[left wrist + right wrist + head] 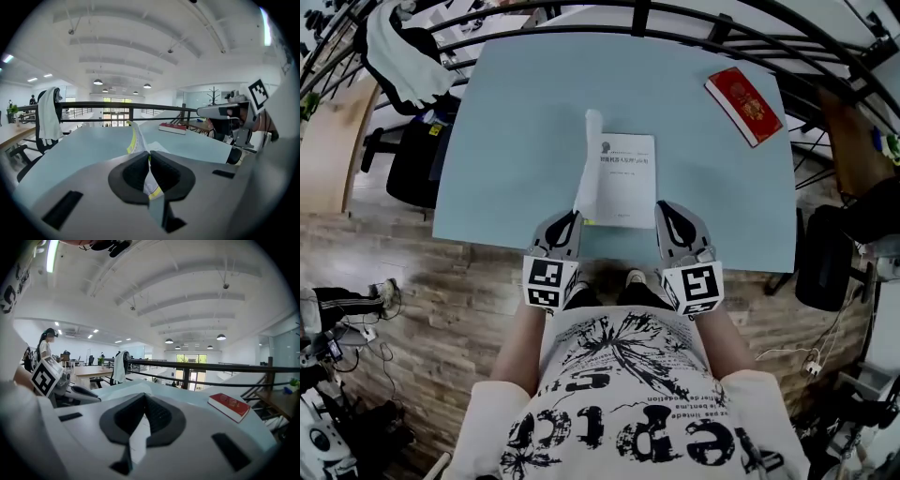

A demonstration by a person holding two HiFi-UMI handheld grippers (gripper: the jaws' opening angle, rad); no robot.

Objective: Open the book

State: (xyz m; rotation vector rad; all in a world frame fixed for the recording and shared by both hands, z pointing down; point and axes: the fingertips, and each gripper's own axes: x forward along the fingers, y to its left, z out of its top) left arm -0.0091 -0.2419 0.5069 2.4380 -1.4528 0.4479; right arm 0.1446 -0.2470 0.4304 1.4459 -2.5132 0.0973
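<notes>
A white book (625, 178) lies in the middle of the light blue table (516, 122), its front cover (591, 155) raised on edge along the left side. My left gripper (575, 217) is at the cover's near corner. In the left gripper view the pads are shut (149, 157) on the yellow-edged cover (133, 138), which runs up between them. My right gripper (664, 208) sits by the book's near right corner. In its own view the right gripper (143, 398) has its jaws shut with nothing seen gripped; white page shows below.
A red book (744, 105) lies at the table's far right corner, also seen as a red book (232, 406) ahead of the right gripper. A black railing (637, 19) runs behind the table. A chair draped with white cloth (398, 47) stands at far left.
</notes>
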